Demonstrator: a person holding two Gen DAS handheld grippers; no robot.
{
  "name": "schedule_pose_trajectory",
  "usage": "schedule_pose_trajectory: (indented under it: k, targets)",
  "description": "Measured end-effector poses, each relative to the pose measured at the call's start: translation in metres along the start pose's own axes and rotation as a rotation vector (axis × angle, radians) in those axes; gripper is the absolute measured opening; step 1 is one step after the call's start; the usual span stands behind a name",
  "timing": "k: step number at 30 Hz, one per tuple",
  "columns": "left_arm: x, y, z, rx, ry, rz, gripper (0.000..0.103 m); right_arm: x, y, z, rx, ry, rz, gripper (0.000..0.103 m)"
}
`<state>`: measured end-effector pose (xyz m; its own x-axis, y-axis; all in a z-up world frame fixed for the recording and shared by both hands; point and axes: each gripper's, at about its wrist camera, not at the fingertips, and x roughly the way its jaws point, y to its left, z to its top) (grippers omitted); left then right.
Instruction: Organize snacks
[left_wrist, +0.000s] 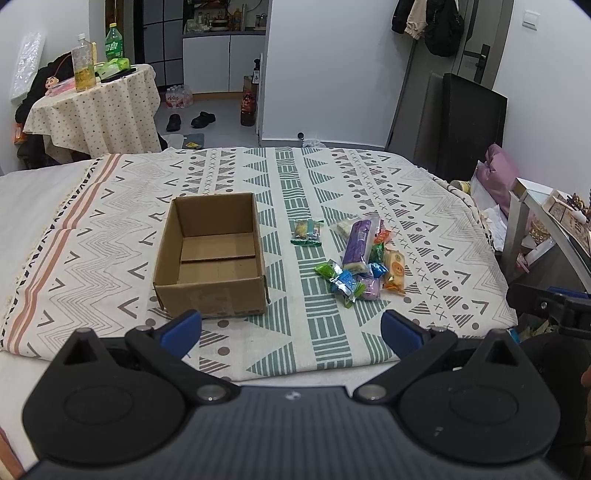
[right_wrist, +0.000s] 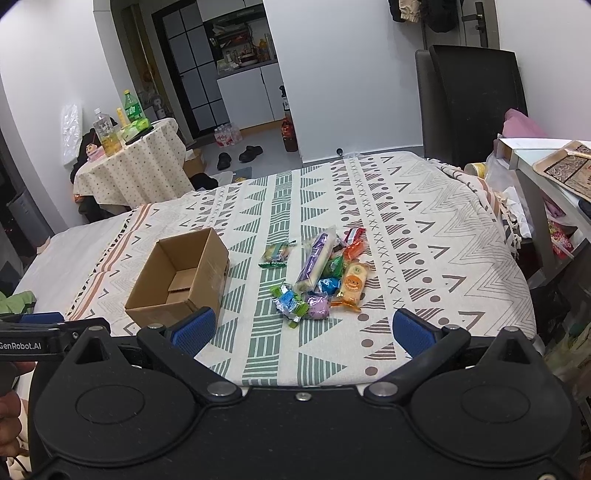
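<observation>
Left wrist view first: your left gripper (left_wrist: 291, 330) hangs over the near edge of the patterned cloth (left_wrist: 424, 206), jaws spread wide, nothing between them. The cardboard box (left_wrist: 210, 254) sits open and empty just ahead of the left finger, and the pile of snacks (left_wrist: 360, 258) lies to its right, apart from it. One green-edged packet (left_wrist: 307, 232) rests alone between box and pile. That loner looks like your easiest first pick: no neighbours to drag along.

Over to the right wrist view: your right gripper (right_wrist: 303, 330) is likewise splayed open and empty, low at the cloth's near edge. From here the snacks (right_wrist: 321, 273) sit almost dead ahead, the box (right_wrist: 179, 273) off to the left. The long purple pack (right_wrist: 314, 258) lies across others, so lift it by its middle and go straight up, or it may scatter the small wrappers beneath. Nothing is in the box yet; you're at the very start.
</observation>
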<state>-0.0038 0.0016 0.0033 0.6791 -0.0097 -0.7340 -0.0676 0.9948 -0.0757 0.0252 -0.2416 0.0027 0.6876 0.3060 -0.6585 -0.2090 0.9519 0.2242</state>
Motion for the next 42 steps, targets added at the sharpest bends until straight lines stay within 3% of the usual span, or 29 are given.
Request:
schedule_pose_trajectory:
  k: [18, 36, 42]
  targets:
    - [0.003, -0.002, 0.007, 0.003, -0.008, 0.008, 0.103, 0.008, -0.012, 0.002, 0.017, 0.002, -0.004, 0.103]
    - [0.066, -0.016, 0.024, 0.01, 0.035, 0.027, 0.103, 0.068, -0.041, 0.005, 0.043, 0.068, -0.03, 0.103]
    - [0.09, -0.021, 0.032, -0.011, 0.052, -0.003, 0.102, 0.087, -0.052, 0.009, 0.055, 0.104, 0.003, 0.096]
